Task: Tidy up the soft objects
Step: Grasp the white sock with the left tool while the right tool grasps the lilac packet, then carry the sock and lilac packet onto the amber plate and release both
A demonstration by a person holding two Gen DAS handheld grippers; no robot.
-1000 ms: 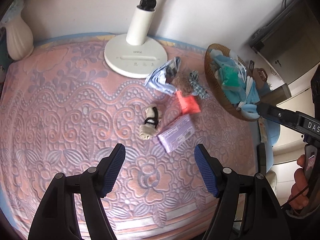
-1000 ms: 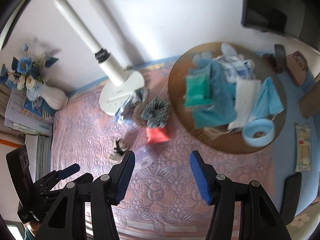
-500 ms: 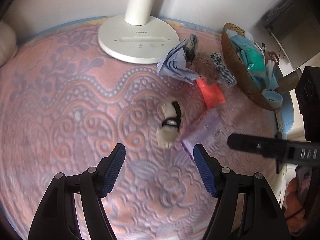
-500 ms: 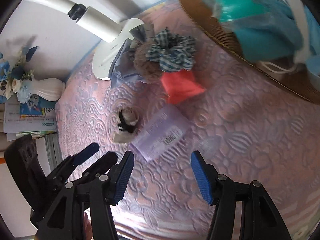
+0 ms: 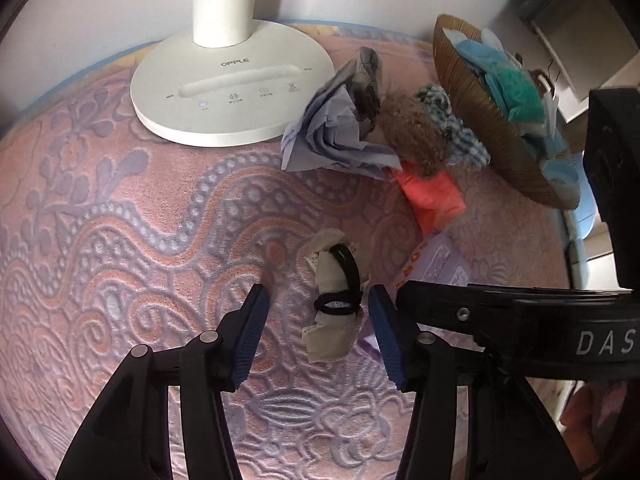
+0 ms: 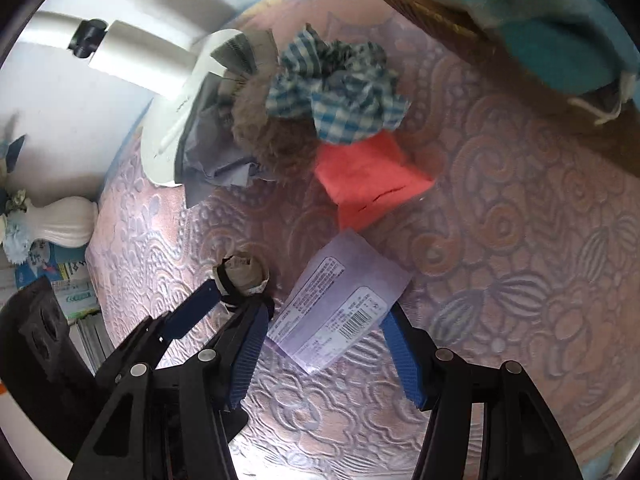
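A cream cloth roll bound by black hair ties [image 5: 334, 294] lies on the pink patterned blanket [image 5: 120, 240]. My left gripper [image 5: 316, 330] is open with its fingers on either side of the roll. My right gripper [image 6: 326, 350] is open with its jaws around a lilac packet [image 6: 340, 306]. The roll also shows in the right wrist view [image 6: 242, 274]. Beyond lie a coral cloth [image 6: 370, 178], a blue checked scrunchie [image 6: 340, 88], a brown fuzzy scrunchie [image 5: 412, 134] and crumpled lilac-grey cloth [image 5: 336, 136]. A wicker basket [image 5: 476, 120] holds teal and blue soft items.
A white lamp base [image 5: 232, 88] stands at the back of the blanket. A white vase [image 6: 66, 222] and booklets [image 6: 60, 272] sit at the far left. The right gripper's black body [image 5: 520, 320] crosses the left wrist view at the right.
Both grippers have moved forward and down toward the blanket. The left now straddles the cloth roll and the right now straddles the lilac packet. Both stay open.
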